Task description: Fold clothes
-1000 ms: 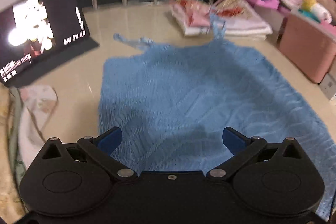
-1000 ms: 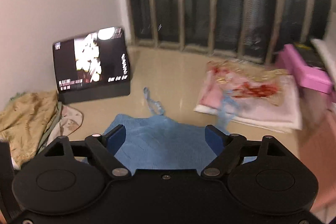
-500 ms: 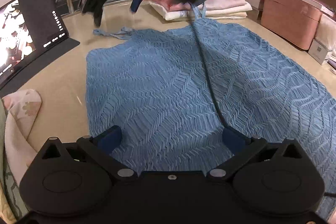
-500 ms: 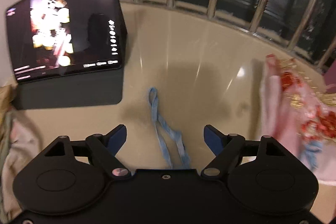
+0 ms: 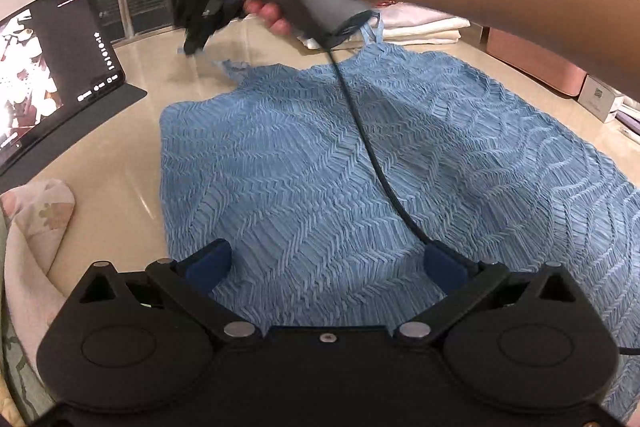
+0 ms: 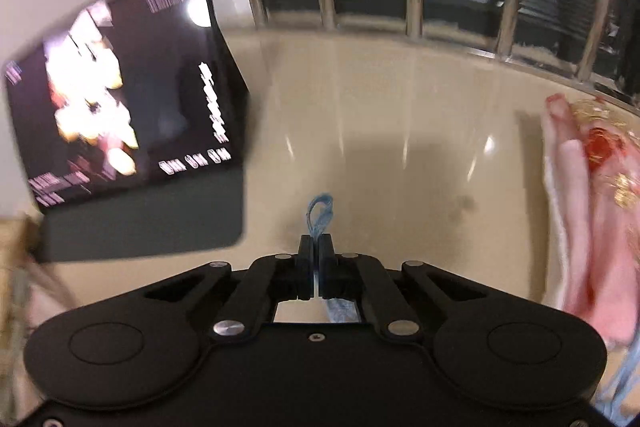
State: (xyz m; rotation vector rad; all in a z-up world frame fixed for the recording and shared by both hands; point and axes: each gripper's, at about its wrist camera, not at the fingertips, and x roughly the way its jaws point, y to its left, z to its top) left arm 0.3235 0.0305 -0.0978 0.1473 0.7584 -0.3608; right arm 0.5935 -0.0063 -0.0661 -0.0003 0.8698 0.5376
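A blue pleated camisole dress [image 5: 360, 163] lies flat on the beige table [image 5: 120, 179]. My left gripper [image 5: 326, 263] is open, its blue pads over the dress's near hem. My right gripper [image 6: 316, 247] is shut on the dress's left shoulder strap [image 6: 320, 209], whose loop sticks out past the fingertips. In the left wrist view the right gripper [image 5: 196, 39] is held by a hand at the dress's far left top, its cable [image 5: 368, 147] trailing across the fabric.
A lit tablet on a dark stand [image 5: 44, 75] [image 6: 120, 107] stands at the left. Folded pink and white clothes [image 6: 592, 195] [image 5: 424, 27] lie at the far right. A pink box [image 5: 540, 63] stands to the right. A floral cloth [image 5: 36, 227] lies at the near left.
My right gripper has closed on the shoulder strap, which lay loose between its open fingers half a second ago. The left gripper has stayed open over the hem.
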